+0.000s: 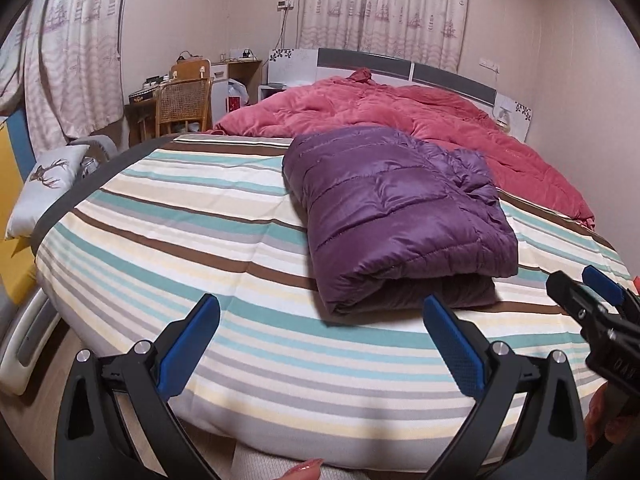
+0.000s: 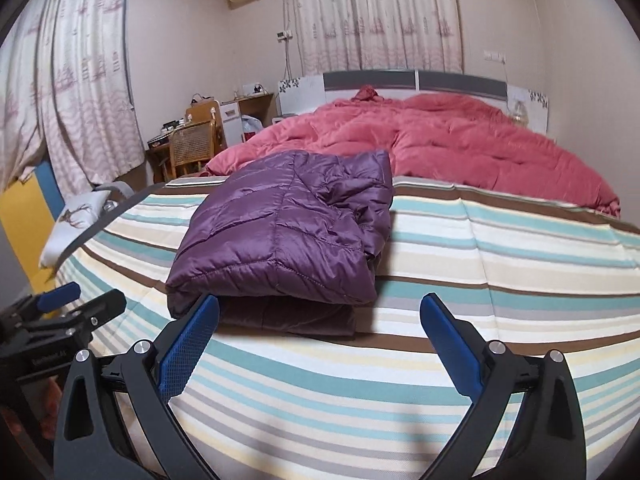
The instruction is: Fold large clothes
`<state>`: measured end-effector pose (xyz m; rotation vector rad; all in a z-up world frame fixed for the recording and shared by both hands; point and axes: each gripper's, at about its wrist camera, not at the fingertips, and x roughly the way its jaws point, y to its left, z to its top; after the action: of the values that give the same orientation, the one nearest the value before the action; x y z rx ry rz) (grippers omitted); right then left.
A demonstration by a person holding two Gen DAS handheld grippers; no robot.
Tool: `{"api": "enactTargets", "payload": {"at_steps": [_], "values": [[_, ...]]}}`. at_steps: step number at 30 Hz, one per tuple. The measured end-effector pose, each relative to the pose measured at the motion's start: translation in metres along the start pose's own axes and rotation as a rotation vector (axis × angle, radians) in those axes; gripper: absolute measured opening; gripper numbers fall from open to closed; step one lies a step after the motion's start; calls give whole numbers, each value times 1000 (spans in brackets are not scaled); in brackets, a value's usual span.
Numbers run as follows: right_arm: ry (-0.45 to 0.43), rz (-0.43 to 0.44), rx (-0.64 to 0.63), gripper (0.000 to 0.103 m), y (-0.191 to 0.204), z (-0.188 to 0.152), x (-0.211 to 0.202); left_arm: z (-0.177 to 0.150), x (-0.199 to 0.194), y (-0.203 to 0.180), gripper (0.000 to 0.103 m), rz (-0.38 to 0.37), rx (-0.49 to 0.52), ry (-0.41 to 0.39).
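jacket [image 1: 400,216] folded, on bed [image 1: 200,240], near its front edge | quilt [image 1: 420,116] on bed, behind jacket | headboard [image 1: 452,76] behind quilt | pillow [image 1: 48,184] off bed's left side | chair [image 1: 182,104] and desk [image 1: 240,68] far left, beside headboard | curtains [image 1: 384,4] behind headboard

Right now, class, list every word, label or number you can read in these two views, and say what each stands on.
No text reads clearly.
White lettering on the body of the left gripper: too blurred to read.
White letters on the body of the right gripper: cut off at the picture's edge, unreadable.
Gold mark on the dark box at the back left: too small.
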<state>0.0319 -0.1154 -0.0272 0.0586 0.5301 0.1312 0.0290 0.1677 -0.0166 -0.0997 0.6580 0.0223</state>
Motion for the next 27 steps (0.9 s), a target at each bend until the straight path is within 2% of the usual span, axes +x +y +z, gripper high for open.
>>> {"api": "enactTargets", "payload": {"at_steps": [9, 27], "values": [[3, 0, 7, 100, -2, -1, -2, -3, -8, -6, 101, 14, 29, -25], [6, -1, 7, 100, -2, -4, -2, -5, -7, -9, 101, 5, 35, -19]]}}
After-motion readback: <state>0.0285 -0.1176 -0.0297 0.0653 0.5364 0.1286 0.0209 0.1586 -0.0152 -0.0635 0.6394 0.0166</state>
